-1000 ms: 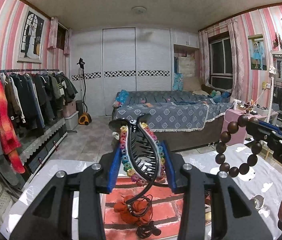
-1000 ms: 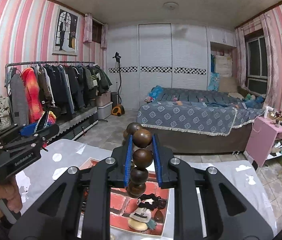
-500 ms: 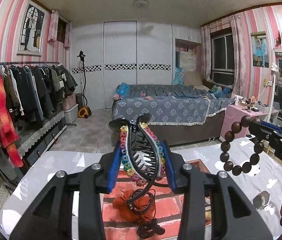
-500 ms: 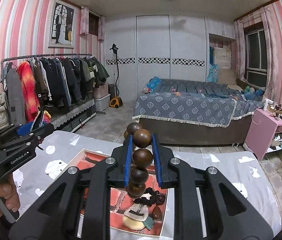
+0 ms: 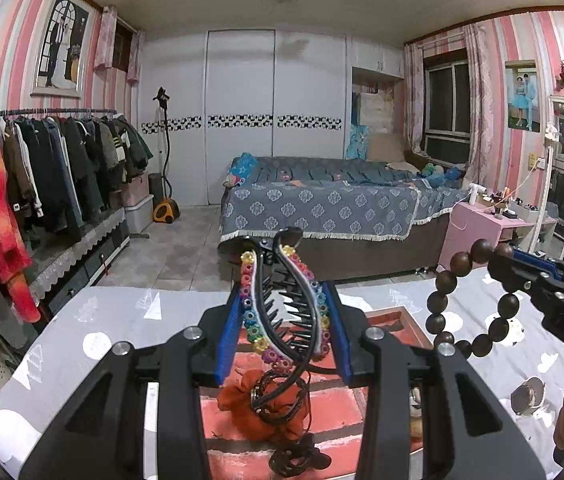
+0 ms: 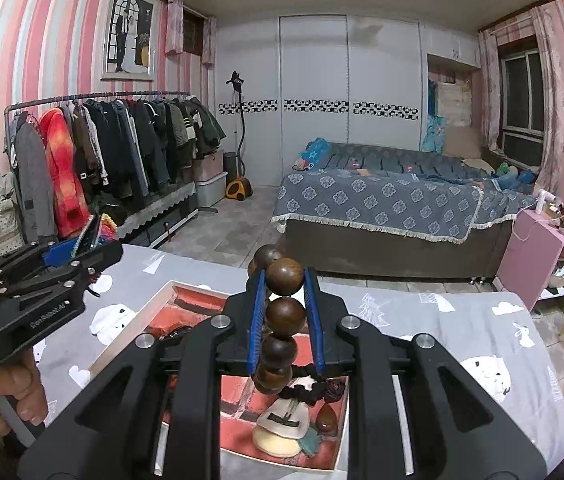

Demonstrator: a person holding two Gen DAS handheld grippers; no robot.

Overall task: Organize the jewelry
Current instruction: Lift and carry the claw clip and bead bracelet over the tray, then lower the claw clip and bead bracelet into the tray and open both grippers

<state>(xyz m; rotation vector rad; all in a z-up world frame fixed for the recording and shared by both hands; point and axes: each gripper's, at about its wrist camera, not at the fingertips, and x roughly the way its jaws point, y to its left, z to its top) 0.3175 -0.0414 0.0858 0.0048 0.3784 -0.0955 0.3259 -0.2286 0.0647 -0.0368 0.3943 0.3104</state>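
My left gripper [image 5: 283, 312] is shut on a black hair clip [image 5: 282, 304] edged with rainbow beads, held above a brick-patterned tray [image 5: 333, 392]. My right gripper [image 6: 283, 304] is shut on a dark wooden bead bracelet [image 6: 283, 316], held above the same tray [image 6: 186, 304]. The bracelet also shows in the left wrist view [image 5: 465, 304], hanging from the right gripper [image 5: 521, 276]. The left gripper shows at the left of the right wrist view [image 6: 82, 248]. An orange fabric flower [image 5: 258, 404] and black hair ties [image 5: 297, 456] lie in the tray.
The tray sits on a grey printed tablecloth [image 6: 461, 340]. A cream hair accessory [image 6: 282, 428] and a brown drop-shaped piece [image 6: 325, 420] lie in the tray. A small round metal item [image 5: 527, 400] lies on the cloth at right. A bed [image 5: 321, 208] and clothes rack [image 5: 42, 160] stand beyond.
Both views have tilted downward and show more of the table and tray. Both grippers stay shut on their items, with the bracelet a little lower.
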